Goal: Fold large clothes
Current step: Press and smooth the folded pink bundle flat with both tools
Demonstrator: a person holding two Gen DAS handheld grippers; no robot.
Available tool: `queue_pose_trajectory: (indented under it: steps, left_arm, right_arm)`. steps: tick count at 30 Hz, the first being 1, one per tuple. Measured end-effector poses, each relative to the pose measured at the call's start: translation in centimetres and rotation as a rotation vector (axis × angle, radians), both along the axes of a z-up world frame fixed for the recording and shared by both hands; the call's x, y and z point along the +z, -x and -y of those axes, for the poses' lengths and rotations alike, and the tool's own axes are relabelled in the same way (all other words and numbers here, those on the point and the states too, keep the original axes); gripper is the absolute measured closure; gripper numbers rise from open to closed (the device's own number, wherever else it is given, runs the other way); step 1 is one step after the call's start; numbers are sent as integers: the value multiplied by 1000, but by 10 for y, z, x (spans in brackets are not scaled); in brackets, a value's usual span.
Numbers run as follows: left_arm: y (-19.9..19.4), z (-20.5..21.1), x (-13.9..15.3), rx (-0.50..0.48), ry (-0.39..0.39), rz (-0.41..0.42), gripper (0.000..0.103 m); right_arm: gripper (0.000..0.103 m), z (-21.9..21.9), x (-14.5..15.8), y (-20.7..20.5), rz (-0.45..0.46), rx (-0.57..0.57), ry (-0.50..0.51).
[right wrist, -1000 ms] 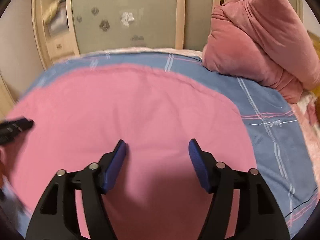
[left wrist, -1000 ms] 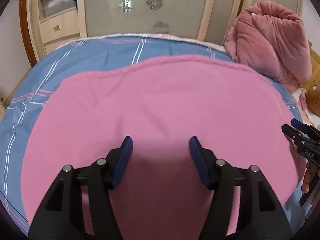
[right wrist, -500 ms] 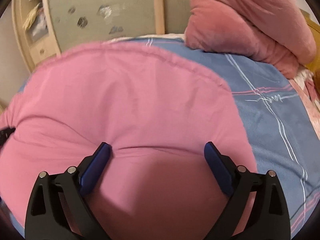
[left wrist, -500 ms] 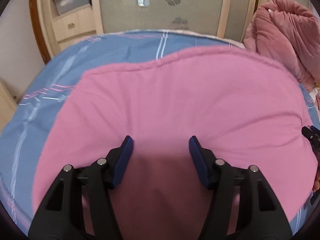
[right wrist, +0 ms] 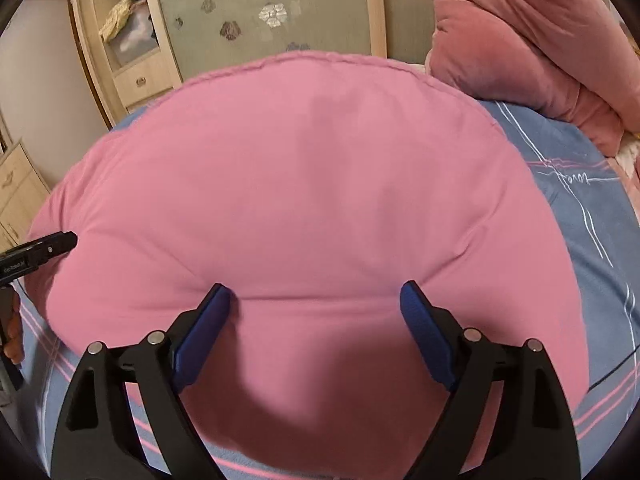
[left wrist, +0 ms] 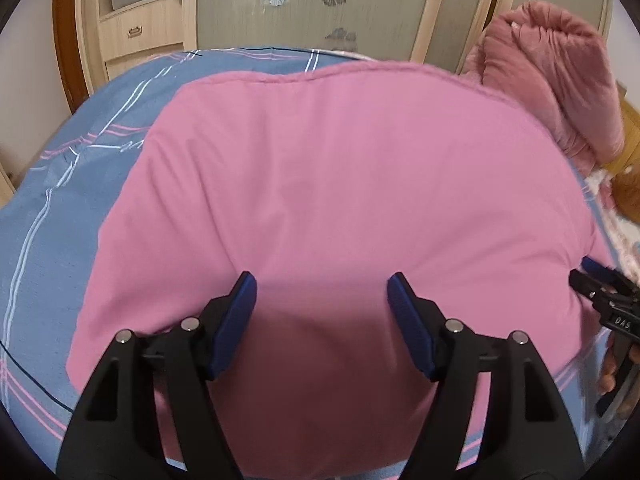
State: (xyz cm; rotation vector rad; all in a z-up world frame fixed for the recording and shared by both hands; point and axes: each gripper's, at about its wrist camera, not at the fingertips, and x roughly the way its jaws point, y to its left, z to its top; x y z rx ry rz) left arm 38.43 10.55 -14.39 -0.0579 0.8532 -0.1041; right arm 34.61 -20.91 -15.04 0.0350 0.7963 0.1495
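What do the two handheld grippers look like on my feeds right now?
Both match: the left gripper and the right gripper have matte black triangular cut-out arms, silver pivot pins and dark blue pads on the fingers. The right gripper's side carries small white lettering, seen from the left wrist. No cables or sleeves show.

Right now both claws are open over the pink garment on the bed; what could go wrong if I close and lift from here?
1. The right claw straddles a raised crease in the flat pink cotton garment; closing may pinch several layers.
2. The left claw sits over smooth fabric, so it may slip off or also catch the blue plaid bedsheet.
3. Uneven grips could skew the fold toward the bunched rose plush blanket.
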Motion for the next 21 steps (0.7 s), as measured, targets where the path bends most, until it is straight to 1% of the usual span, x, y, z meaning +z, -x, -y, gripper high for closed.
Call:
queue_pose_trajectory:
  steps: [2,4,6,7,8,9,10,11,12,13,14,15,16,18,21]
  left_arm:
    - [-2,4,-6,10,-20,0,32]
    - [-3,6,-10,16,-28,-1,32]
    - [-2,5,-1,34,-12,-5,33]
    - [1,2,8,45,9,6,34]
    - [7,-2,20,48,47,38,34]
    - [13,-6,29,47,60,71,34]
    - [17,-8,38,56,45,108,34]
    - [18,-8,43,66,21,129,34]
    - [15,-8,46,75,-9,135,33]
    - [10,-9,44,79,-12,114,33]
    - [5,-11,41,83,-2,94,33]
    - [-2,-16,33,92,22,57,33]
    - [-6,-18,27,96,29,36,33]
    - [-12,-22,14,86,37,23,33]
    - [-12,-16,4,66,-18,34,33]
  right_arm:
    - [14,-3,-3,-2,2,5,27]
    - [14,-4,-7,-1,2,4,20]
    - [14,-3,-4,-1,-5,-3,17]
    - [15,-2,4,1,-6,-14,6]
    - [17,-2,13,3,3,-19,-10]
    - [18,-1,24,6,22,-11,-33]
    - [18,-2,35,9,48,6,-50]
    - [18,-6,49,10,85,18,-41]
    - [18,-9,57,7,104,21,-16]
    - [18,-16,62,-2,96,23,14]
    - [18,-19,61,-12,77,23,19]
    - [18,-23,57,-23,50,24,13]
    - [18,-26,49,-37,7,23,-4]
    - [17,-30,33,-54,-26,6,1]
    - [13,-36,17,-65,-21,-3,32]
